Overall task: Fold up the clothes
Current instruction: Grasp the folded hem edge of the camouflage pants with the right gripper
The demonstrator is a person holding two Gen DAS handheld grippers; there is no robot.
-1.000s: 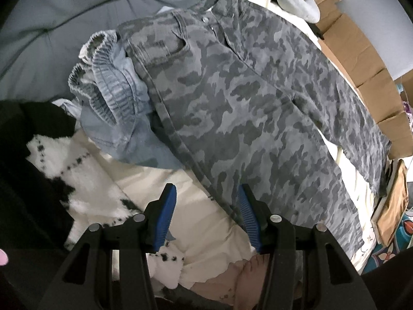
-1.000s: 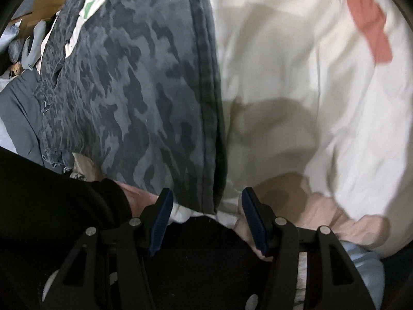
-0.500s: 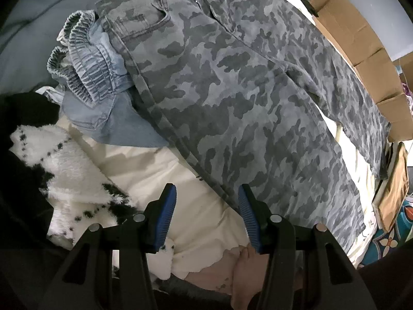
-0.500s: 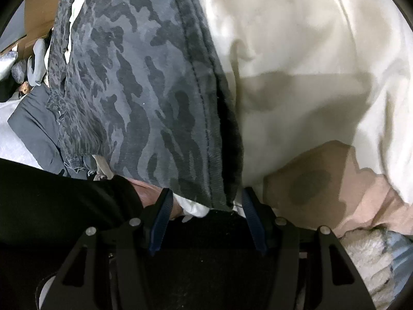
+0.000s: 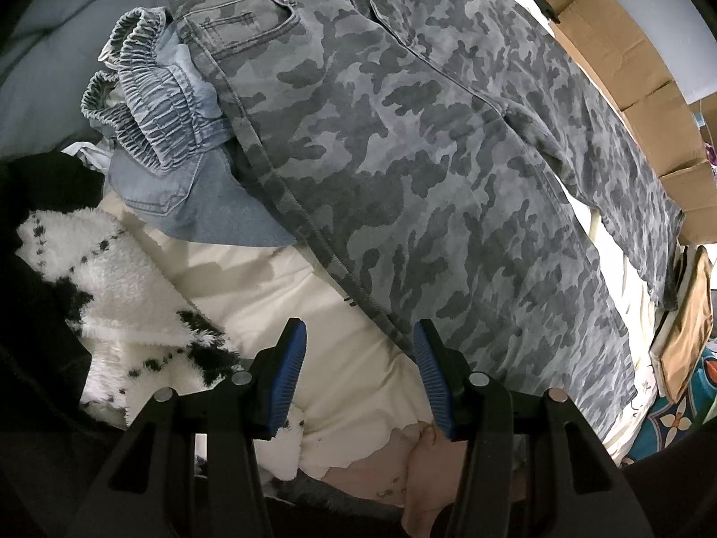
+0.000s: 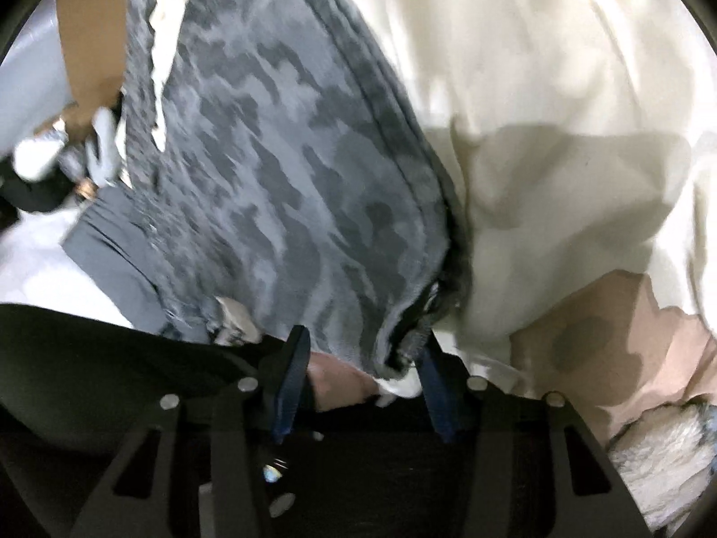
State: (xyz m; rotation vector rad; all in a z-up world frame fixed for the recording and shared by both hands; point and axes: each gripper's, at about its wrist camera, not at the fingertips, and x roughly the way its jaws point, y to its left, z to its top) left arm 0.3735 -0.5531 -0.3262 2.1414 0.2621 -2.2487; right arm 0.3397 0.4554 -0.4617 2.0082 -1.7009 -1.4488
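Cream bedding [image 5: 269,296] underlies everything; camo trousers [image 5: 425,170] lie spread flat across it, ready for folding. Left gripper [image 5: 358,376] hangs with jaws apart, empty, beside the trousers' side seam. Right gripper [image 6: 363,381] is closing around the hem [image 6: 403,340] (frame blurred, pads not clearly pressing), likely to lift that leg over.

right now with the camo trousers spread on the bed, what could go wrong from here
1. The right gripper is closing over the hem corner of the grey camouflage trousers; only a little cloth lies between the jaws, so it may slip out on the lift.
2. The open left gripper straddles the trouser side seam and could pinch the cream bedsheet too.
3. The trousers overlap the light blue elastic-waist denim garment, which may drag along.
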